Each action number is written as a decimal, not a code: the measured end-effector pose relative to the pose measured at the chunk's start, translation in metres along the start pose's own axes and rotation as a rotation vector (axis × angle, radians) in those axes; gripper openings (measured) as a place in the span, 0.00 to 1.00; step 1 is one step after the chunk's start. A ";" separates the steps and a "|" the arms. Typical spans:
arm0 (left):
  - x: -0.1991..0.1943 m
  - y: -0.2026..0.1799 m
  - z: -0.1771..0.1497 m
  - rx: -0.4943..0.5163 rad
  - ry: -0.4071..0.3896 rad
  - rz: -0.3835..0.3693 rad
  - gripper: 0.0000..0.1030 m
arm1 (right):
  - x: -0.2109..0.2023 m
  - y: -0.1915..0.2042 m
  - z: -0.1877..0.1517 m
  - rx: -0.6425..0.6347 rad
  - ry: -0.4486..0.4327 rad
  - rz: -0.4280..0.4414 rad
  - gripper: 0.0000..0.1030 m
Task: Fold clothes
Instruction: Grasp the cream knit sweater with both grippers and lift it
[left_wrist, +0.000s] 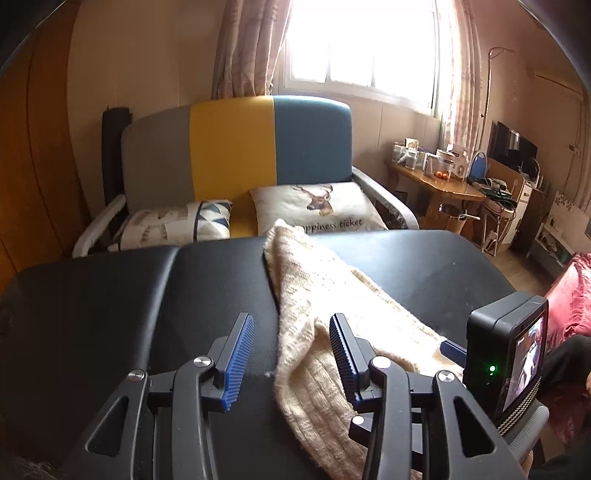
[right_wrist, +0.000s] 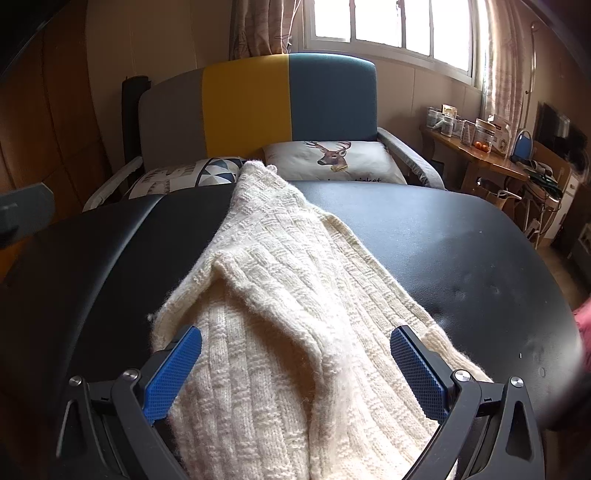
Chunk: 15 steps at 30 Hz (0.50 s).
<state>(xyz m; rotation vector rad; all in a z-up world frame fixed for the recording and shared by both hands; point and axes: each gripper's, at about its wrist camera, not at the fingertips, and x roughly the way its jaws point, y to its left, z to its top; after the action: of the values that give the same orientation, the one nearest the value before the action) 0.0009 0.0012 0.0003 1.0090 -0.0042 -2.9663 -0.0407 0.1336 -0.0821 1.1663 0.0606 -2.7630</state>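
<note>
A cream knitted sweater (right_wrist: 295, 295) lies folded into a long strip on a black padded table (right_wrist: 461, 240). The strip runs from the near edge toward the far edge, where its narrow end reaches almost to the cushions behind. One layer is doubled over another, so that a raised fold runs down the middle of the strip.

The right gripper (right_wrist: 295, 369) has its jaws spread wide apart, one blue pad on each side of the near end of the sweater. The knit passes between the pads and fills most of the gap, but the pads do not press it.

The left gripper (left_wrist: 291, 354) also stands with its jaws apart, at the left edge of the sweater. Its right finger sits over the cloth, and its left finger is over bare table. Whether the fingers touch the cloth cannot be told. In the left wrist view the camera block of the other tool (left_wrist: 506, 347) shows at the right, just beside the sweater, with a small green light on.

Behind the table stands a sofa (right_wrist: 258, 103) with grey, yellow and blue panels, and on it a cushion with a deer (right_wrist: 332, 158) and a patterned cushion (right_wrist: 192, 173). A bright window (left_wrist: 362, 40) is above, and a wooden desk (left_wrist: 436, 181) cluttered with jars is at the right.
</note>
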 end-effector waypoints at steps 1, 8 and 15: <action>-0.001 -0.001 0.000 0.001 -0.004 0.006 0.42 | 0.001 0.000 0.000 0.001 0.004 0.000 1.00; 0.017 0.000 -0.006 -0.038 0.103 -0.028 0.42 | 0.003 0.000 -0.008 0.011 0.001 -0.007 1.00; 0.040 0.015 -0.023 -0.082 0.202 -0.122 0.42 | 0.008 -0.007 -0.008 0.012 0.032 -0.014 1.00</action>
<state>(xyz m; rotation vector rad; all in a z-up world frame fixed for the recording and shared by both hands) -0.0165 -0.0143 -0.0417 1.3376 0.1855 -2.9256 -0.0416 0.1399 -0.0934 1.2175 0.0568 -2.7611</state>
